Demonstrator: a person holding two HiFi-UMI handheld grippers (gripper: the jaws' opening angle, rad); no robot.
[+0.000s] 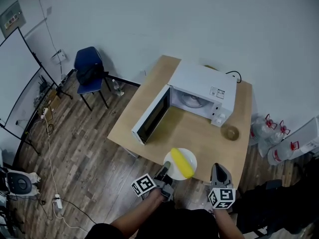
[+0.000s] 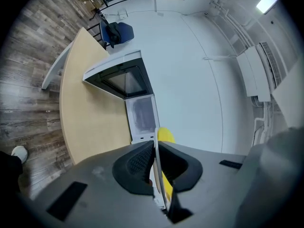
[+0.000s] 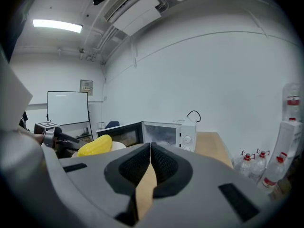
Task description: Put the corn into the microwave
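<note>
Wooden counter (image 1: 199, 133) held the open white microwave (image 1: 202, 91). Left tool (image 1: 167, 167) pinched white plate (image 1: 189, 157) under yellow corn (image 1: 182, 163), right tool (image 1: 220, 172) closed empty; level carry advised.

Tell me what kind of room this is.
Probably an office or meeting room, perhaps used as a test space: a whiteboard on a stand, a blue office chair by the plain white wall, and a wooden table with a microwave on it.

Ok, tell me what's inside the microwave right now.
The microwave stands open, and its cavity shows only a round turntable with no food on it. The rear corners are hidden under its top.
</note>
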